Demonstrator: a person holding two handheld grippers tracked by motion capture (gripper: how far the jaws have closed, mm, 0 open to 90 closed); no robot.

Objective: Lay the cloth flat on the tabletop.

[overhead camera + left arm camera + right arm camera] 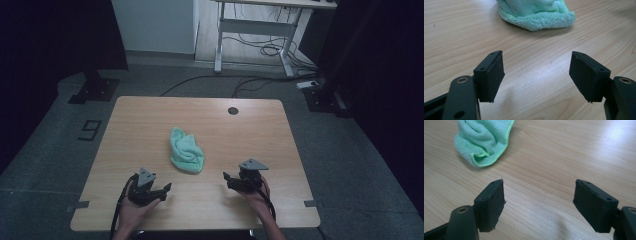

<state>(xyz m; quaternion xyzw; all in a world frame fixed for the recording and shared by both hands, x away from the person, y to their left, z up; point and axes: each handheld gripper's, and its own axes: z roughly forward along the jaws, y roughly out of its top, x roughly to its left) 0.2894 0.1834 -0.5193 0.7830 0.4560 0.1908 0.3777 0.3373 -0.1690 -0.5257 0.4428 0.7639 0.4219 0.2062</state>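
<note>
**Crumpled cloth mid-table, both tools idle**

Pale wood table (150,115), grommet hole (233,110) at far edge; grey floor, loose cables (260,47), dim room. Green cloth (186,150) bunched near table centre, long axis running far-left to near-right. Left hand-held gripper (162,190) and right hand-held gripper (227,179) flank it nearside, jaws spread, empty.

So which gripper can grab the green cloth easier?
Probably the left gripper. Its open jaws point toward the crumpled green cloth, which lies close ahead on the table. The right gripper is open too, but sits a bit farther off.
</note>
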